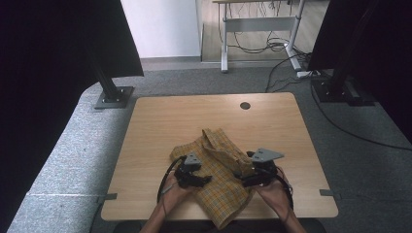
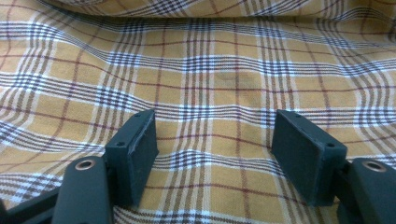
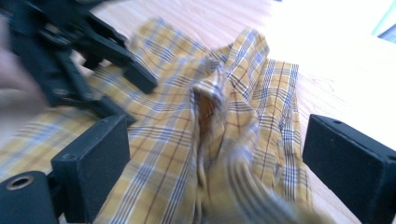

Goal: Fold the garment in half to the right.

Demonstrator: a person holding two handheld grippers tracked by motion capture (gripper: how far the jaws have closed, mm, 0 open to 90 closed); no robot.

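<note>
- Currently the step in hand looks like a regrip partway through folding or flattening a checked shirt (image 1: 221, 172), which lies rumpled on the near half of the table (image 1: 160, 121), its lower end hanging over the near edge at 6 o'clock.
- Left tongs (image 1: 203, 180) rest low over the cloth at about 9 o'clock of the shirt's middle; in the left gripper view the jaws stand apart with flat fabric (image 2: 210, 84) between and beyond them, and the pads do not press on it.
- Right tongs (image 1: 245, 180) sit at 3 o'clock of the shirt; the right gripper view shows the jaws wide apart, nothing clamped, with a raised ridge of cloth (image 3: 215, 107) ahead between them.
- That ridge runs from the middle toward 12 o'clock, where the collar end bunches up.
- Next move, as I judge it, calls for the right tongs to pick a fresh edge or that ridge, close on one layer only, and draw it outward while the left tongs pin or grip the flat part.
- Main risk: catching two layers and dragging the whole shirt.
</note>
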